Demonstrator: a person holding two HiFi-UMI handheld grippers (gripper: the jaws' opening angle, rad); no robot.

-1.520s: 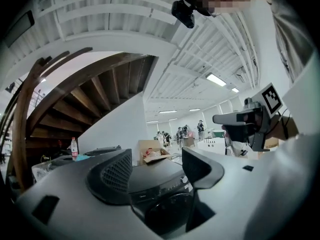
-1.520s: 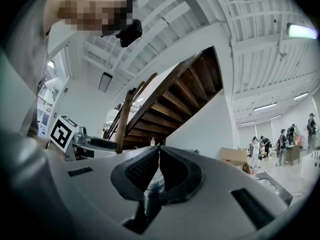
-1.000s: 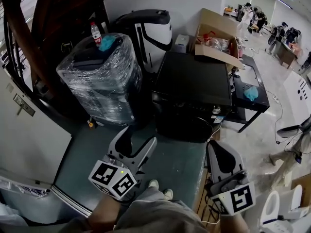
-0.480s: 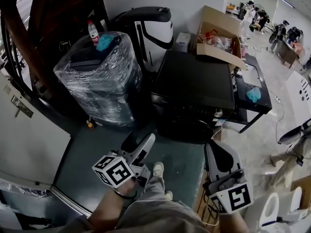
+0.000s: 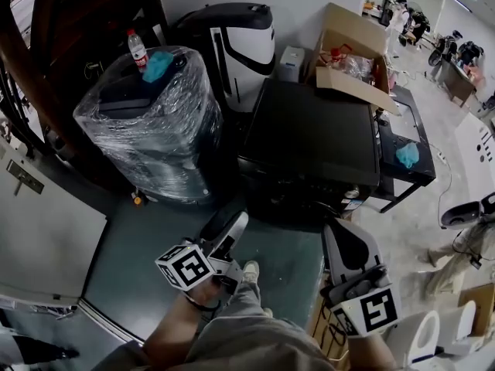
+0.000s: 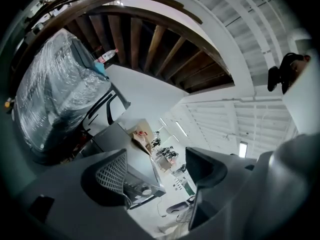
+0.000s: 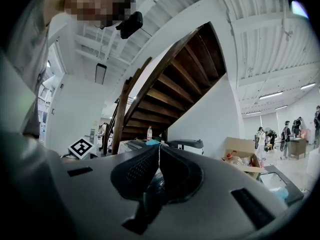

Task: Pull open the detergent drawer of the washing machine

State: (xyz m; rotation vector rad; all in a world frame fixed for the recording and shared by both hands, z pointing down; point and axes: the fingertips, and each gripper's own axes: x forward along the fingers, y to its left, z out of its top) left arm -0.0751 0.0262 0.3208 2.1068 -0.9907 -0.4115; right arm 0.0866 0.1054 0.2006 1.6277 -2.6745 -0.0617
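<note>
With left tool (image 5: 224, 224) apart and empty, right tool (image 5: 340, 234) pinched together on nothing, close in on washer (image 5: 309, 141) ahead of both, clamp left on drawer front (too dark to spot), pull straight back.

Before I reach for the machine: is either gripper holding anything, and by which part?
Nothing held: left gripper open and empty, right gripper shut on nothing.

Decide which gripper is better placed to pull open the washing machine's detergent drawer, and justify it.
Probably left: the left gripper has open, empty jaws framing the washing machine front panel; the right gripper is shut.
</note>
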